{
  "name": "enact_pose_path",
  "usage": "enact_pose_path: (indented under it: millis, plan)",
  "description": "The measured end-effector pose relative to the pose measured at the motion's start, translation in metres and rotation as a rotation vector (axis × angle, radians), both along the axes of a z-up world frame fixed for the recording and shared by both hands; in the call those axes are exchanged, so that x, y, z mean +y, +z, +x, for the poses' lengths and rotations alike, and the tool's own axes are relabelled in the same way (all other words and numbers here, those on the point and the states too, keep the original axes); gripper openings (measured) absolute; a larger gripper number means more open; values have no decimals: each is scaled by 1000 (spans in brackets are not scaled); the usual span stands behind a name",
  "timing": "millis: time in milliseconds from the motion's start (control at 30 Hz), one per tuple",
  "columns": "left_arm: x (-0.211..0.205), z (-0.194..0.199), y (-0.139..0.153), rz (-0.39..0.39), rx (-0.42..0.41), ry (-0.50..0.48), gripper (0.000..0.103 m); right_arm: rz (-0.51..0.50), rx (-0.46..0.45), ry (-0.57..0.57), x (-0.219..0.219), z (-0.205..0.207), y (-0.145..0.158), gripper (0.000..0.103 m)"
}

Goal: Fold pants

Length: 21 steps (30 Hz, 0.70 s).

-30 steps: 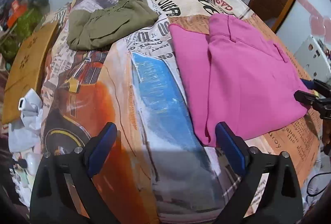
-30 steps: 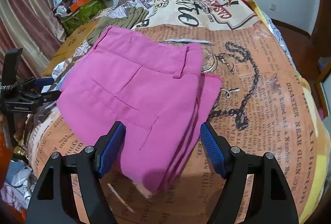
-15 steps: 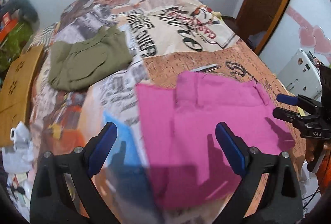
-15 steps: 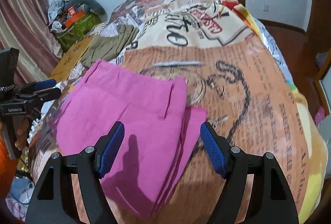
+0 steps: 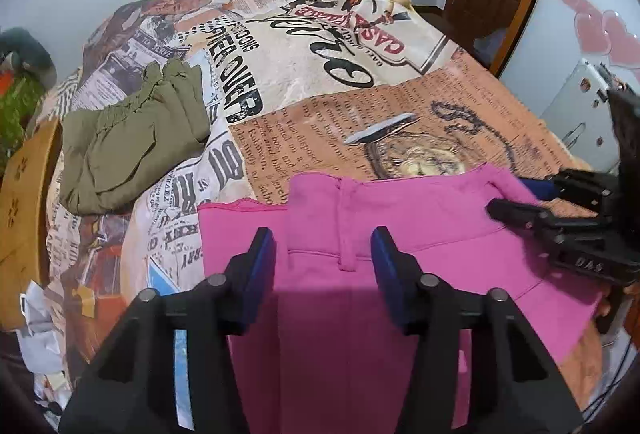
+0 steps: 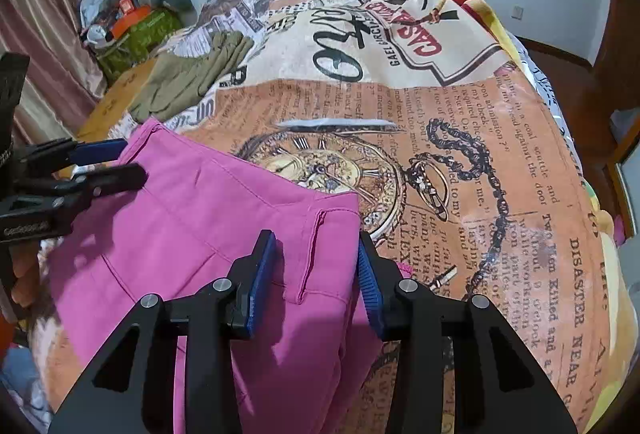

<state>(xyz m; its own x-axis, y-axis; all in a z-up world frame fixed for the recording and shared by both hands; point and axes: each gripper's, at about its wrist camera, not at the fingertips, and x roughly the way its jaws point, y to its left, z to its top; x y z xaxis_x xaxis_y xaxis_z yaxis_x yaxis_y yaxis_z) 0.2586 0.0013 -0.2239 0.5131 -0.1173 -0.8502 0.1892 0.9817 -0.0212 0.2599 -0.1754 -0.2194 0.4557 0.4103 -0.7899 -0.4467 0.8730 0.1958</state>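
Folded olive-green garment (image 5: 132, 145) lies far left on the newspaper-print bedspread (image 5: 320, 45), apparently already done; the bright pink cotton pants (image 5: 360, 294) lie mid-bed, folded at least once, judged mid-task with another fold left. Left gripper (image 5: 323, 266) has fingers spread over the waistband, nothing pinched; right gripper (image 6: 316, 274) is also spread, straddling the pants' right edge by a belt loop. Bedspread beyond and right is bare, so there's room to fold forward.
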Motion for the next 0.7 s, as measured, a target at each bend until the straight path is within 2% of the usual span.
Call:
enact_pose_path:
  millis: [100,267,433,567,633,700]
  plan:
    - [2,0,-3,-3,-11,11,52,4,1,-3,-3,0,-1,28]
    - [4,3,-6,3,-11,25,53,-28,-17,6,-2,-2,-2,28]
    - [4,2,-6,31,-18,32,60,-30,-7,-7,-3,1,-4,28]
    - [6,0,1,9,14,80,60,-31,11,-29,-6,1,-1,36]
    - [0,-8,9,30,-13,65,60,-12,21,-25,-8,-2,8,36]
    - [-8,-18,17,86,-54,42,61,-8,14,-13,-8,-7,15,38]
